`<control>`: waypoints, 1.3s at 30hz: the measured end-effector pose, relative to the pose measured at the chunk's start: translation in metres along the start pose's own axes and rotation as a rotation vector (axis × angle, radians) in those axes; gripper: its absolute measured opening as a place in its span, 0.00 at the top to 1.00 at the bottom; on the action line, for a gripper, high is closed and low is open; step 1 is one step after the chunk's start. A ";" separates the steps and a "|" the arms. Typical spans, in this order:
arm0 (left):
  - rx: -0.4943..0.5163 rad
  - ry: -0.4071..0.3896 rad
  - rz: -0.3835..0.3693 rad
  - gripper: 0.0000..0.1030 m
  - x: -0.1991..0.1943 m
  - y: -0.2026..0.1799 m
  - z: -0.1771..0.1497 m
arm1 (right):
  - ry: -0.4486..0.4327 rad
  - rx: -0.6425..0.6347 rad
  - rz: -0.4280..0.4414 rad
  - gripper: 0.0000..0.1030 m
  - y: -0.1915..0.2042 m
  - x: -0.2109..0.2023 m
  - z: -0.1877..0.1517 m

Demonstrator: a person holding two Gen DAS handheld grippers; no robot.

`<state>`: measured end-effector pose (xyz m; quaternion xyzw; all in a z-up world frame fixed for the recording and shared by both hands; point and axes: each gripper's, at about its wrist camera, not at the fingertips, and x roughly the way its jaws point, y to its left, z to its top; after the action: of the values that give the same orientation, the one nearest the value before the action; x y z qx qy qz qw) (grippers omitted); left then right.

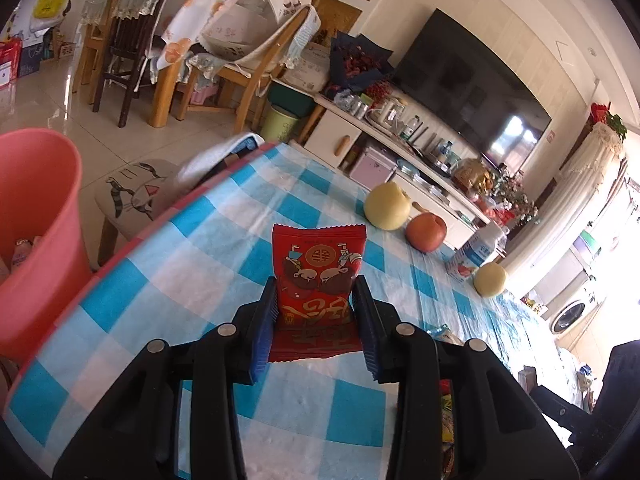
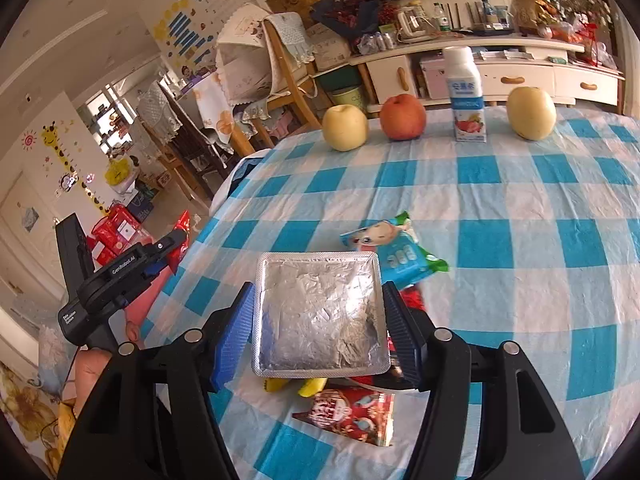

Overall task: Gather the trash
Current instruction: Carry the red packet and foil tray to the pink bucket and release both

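My left gripper [image 1: 316,312] is shut on a red snack packet [image 1: 318,276] and holds it above the checked tablecloth [image 1: 224,248], to the right of a pink bin [image 1: 36,232] beside the table's left edge. My right gripper [image 2: 320,324] is shut on a flat silver foil pack [image 2: 320,312] held above the table. Below it lie a green and blue wrapper [image 2: 396,252], a red wrapper [image 2: 352,416] and yellow scraps [image 2: 296,386]. The left gripper [image 2: 176,244] with its red packet also shows in the right wrist view at the table's left edge.
Two yellow apples [image 2: 345,126] [image 2: 531,112], a red apple [image 2: 402,116] and a milk carton [image 2: 466,96] stand in a row along the table's far edge. A stool with a cat cushion [image 1: 136,196], wooden chairs [image 1: 248,72] and a TV cabinet [image 1: 400,152] stand beyond.
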<state>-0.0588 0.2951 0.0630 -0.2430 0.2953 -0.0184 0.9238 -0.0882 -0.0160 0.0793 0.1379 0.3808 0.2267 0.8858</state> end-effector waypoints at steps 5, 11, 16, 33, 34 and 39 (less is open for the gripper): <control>-0.055 -0.088 0.051 0.62 -0.022 0.031 0.016 | 0.024 -0.053 0.063 0.38 0.046 0.016 0.001; -0.117 -0.192 0.167 0.62 -0.047 0.068 0.032 | 0.071 -0.071 0.170 0.38 0.104 0.048 0.009; -0.182 -0.278 0.271 0.62 -0.069 0.099 0.046 | 0.111 -0.134 0.252 0.38 0.164 0.080 0.018; -0.546 -0.336 0.401 0.62 -0.106 0.220 0.066 | 0.212 -0.280 0.409 0.38 0.331 0.206 0.035; -0.556 -0.330 0.397 0.62 -0.104 0.223 0.068 | 0.216 -0.275 0.408 0.37 0.334 0.213 0.035; -0.576 -0.319 0.393 0.62 -0.100 0.234 0.068 | 0.239 -0.237 0.424 0.32 0.337 0.236 0.036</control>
<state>-0.1293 0.5490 0.0571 -0.4313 0.1819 0.2807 0.8379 -0.0183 0.3903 0.0998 0.0821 0.4161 0.4648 0.7772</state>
